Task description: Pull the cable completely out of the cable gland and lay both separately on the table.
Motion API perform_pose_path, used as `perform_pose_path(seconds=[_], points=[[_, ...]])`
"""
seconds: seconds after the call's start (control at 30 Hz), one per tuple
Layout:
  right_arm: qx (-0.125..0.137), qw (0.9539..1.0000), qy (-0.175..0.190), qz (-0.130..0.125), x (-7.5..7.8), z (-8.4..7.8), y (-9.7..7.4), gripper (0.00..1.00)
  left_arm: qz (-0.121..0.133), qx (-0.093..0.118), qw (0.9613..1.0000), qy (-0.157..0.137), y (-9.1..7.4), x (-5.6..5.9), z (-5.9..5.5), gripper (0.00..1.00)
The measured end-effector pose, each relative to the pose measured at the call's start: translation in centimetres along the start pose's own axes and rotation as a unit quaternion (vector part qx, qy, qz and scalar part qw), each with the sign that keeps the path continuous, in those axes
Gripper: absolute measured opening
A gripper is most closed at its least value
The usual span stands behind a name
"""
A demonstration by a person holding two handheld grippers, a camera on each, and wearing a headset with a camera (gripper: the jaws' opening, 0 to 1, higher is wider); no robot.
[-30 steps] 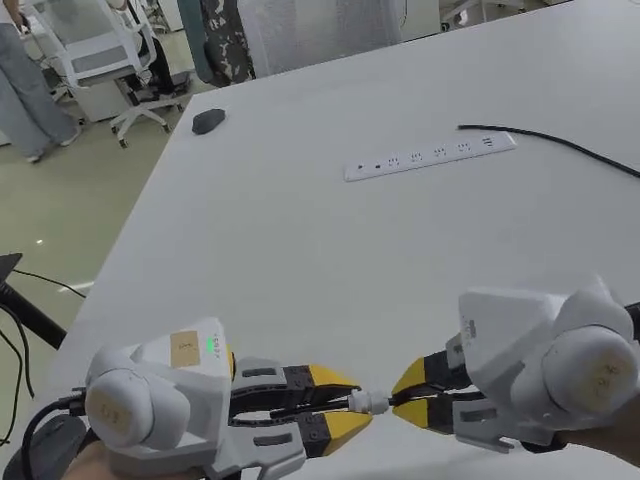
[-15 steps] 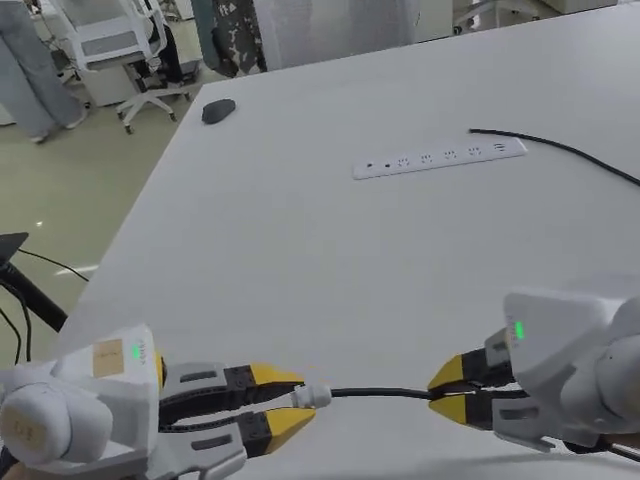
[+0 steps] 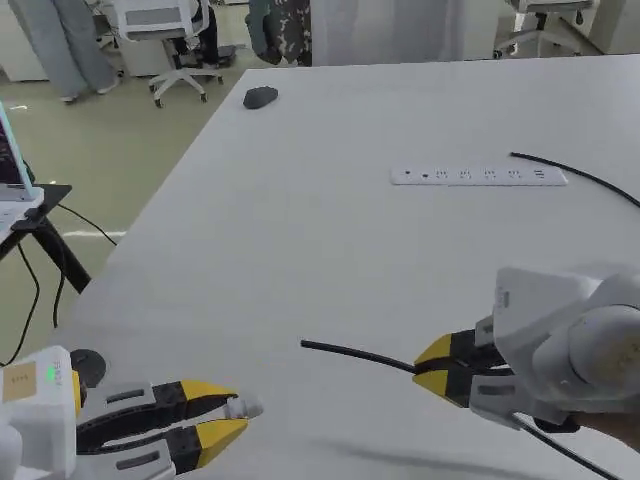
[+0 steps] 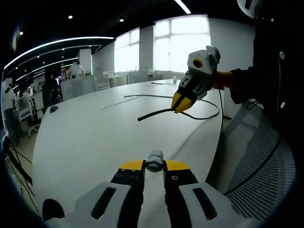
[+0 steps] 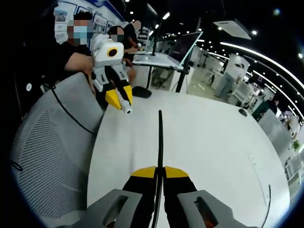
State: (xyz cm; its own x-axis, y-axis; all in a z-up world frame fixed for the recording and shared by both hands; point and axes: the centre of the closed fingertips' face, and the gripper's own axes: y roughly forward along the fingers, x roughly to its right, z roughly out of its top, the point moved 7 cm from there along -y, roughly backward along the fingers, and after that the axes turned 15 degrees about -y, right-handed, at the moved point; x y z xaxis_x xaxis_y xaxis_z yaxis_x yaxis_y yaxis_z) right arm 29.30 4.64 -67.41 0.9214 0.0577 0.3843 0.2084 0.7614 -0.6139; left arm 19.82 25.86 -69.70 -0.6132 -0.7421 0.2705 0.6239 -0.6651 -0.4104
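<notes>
The small white cable gland (image 3: 246, 408) (image 4: 154, 160) sits between the yellow tips of my left gripper (image 3: 232, 414) (image 4: 154, 166), which is shut on it at the lower left of the head view. The black cable (image 3: 355, 354) (image 5: 159, 137) is free of the gland. My right gripper (image 3: 432, 368) (image 5: 159, 172) is shut on the cable at the lower right, and its loose end (image 3: 304, 345) points left above the white table (image 3: 300, 250). The rest of the cable trails off behind the right gripper. A clear gap separates gland and cable end.
A white power strip (image 3: 478, 177) with a black lead (image 3: 575, 173) lies at the far right of the table. A dark mouse (image 3: 260, 97) rests near the far left corner. Office chairs (image 3: 165, 30) and a person stand beyond. A mesh chair back (image 5: 47, 156) is close by.
The grippers have drawn apart: the left one went left with the gland, and the cable end has slid out of the gland. The head camera has also shifted.
</notes>
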Motion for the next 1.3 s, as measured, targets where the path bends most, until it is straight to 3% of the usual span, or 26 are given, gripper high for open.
perform_pose_path(seconds=[0.17, 0.23, 0.3, 0.33, 0.4, 0.43, 0.5, 0.63, 0.7, 0.77, 0.83, 1.03, 1.07, 1.2, 1.3], points=[[0.019, 0.9997, 0.014, -0.01, 1.4, 3.2, 3.4, 0.0, 0.036, 0.026, 0.9985, -0.032, -2.1, -1.4, -2.0, 0.15], [0.032, 0.999, 0.027, -0.014, 1.7, 4.5, 5.0, 0.0, 0.038, 0.029, 0.9979, -0.043, -2.4, -1.7, -2.6, 0.15], [0.043, 0.9982, 0.041, -0.009, 1.8, 5.4, 6.6, 0.0, 0.044, 0.029, 0.9975, -0.046, -2.7, -2.1, -3.4, 0.15], [0.061, 0.997, 0.047, 0.005, 1.5, 6.1, 7.7, 0.0, 0.049, 0.036, 0.9967, -0.055, -2.9, -2.3, -3.7, 0.15], [0.075, 0.9952, 0.062, 0.014, 1.1, 6.9, 9.1, 0.0, 0.053, 0.044, 0.9952, -0.069, -3.0, -2.7, -4.2, 0.15], [0.076, 0.9934, 0.084, 0.019, 0.8, 7.1, 10.2, 0.0, 0.06, 0.047, 0.9945, -0.072, -3.1, -2.9, -4.6, 0.15], [0.07, 0.9943, 0.077, 0.022, 0.4, 7.5, 12.0, 0.0, 0.062, 0.053, 0.9932, -0.083, -3.1, -3.2, -5.1, 0.15], [0.045, 0.9948, 0.088, 0.024, -0.5, 7.8, 14.8, 0.0, 0.078, 0.057, 0.9912, -0.091, -3.0, -4.1, -6.3, 0.15], [0.046, 0.9953, 0.083, 0.022, -0.5, 8.0, 16.0, 0.0, 0.092, 0.062, 0.9882, -0.106, -3.0, -4.9, -6.7, 0.15], [0.044, 0.9937, 0.102, 0.019, -0.4, 7.7, 17.3, 0.0, 0.095, 0.067, 0.9863, -0.116, -2.9, -5.4, -7.2, 0.15], [0.037, 0.9898, 0.136, 0.021, -0.5, 7.1, 18.4, 0.0, 0.096, 0.068, 0.9854, -0.123, -2.8, -5.5, -7.5, 0.15], [0.026, 0.9861, 0.163, 0.022, -0.9, 6.1, 20.1, 0.0, 0.104, 0.059, 0.9849, -0.125, -2.2, -5.4, -8.6, 0.15], [0.029, 0.9853, 0.167, 0.02, -0.9, 6.2, 20.1, 0.0, 0.103, 0.066, 0.9843, -0.127, -2.2, -5.3, -8.5, 0.15], [0.03, 0.9873, 0.156, 0.014, -0.8, 6.0, 20.8, 0.0, 0.099, 0.077, 0.9838, -0.128, -2.2, -5.1, -8.5, 0.15], [0.011, 0.9953, 0.095, -0.014, -0.8, 6.0, 20.7, 0.0, 0.095, 0.076, 0.9843, -0.128, -2.2, -5.2, -8.4, 0.16]])
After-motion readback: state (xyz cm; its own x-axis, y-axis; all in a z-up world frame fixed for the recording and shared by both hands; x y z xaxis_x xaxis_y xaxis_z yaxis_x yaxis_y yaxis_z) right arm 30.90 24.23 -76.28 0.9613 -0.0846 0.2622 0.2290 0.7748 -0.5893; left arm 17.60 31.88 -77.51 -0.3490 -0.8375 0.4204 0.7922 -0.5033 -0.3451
